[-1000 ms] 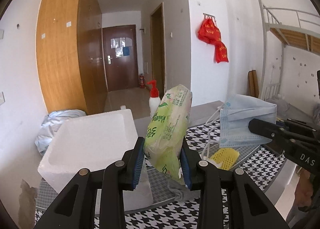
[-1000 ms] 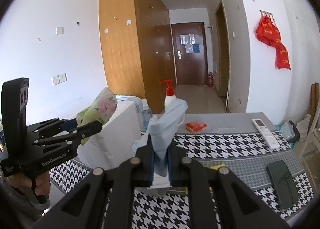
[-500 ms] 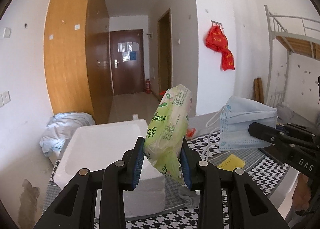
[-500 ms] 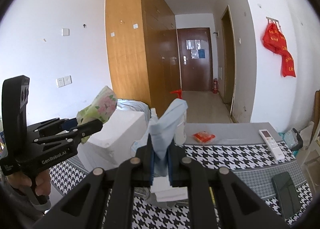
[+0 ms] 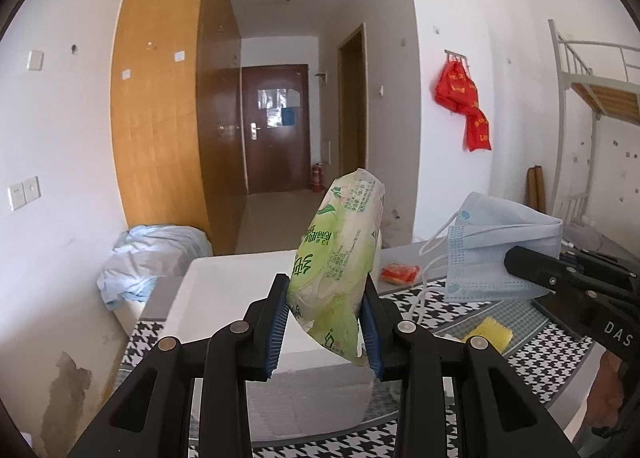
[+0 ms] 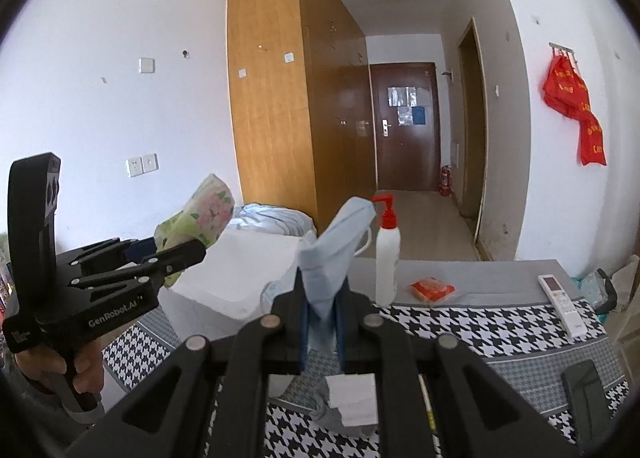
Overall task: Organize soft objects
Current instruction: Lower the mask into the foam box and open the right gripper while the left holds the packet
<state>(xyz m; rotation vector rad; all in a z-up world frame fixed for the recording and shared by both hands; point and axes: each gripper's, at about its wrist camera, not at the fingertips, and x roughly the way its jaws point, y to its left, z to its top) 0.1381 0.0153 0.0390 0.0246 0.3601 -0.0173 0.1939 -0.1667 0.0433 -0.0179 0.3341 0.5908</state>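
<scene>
The left claw [image 5: 325, 320] stays clamped on the green tissue pack [image 5: 340, 258], which stands tilted above the white foam box [image 5: 224, 298] on the checked table [image 6: 480, 322]. The right claw [image 6: 320, 324] keeps its pads pinched tight on the blue face mask [image 6: 336, 254], held up just right of the box. Compared with a second ago, both views sit higher and nearer the box: the yellow sponge [image 5: 490, 334] lies lower in the left view, and the pump bottle [image 6: 387, 254] now shows to the right of the mask instead of behind it
</scene>
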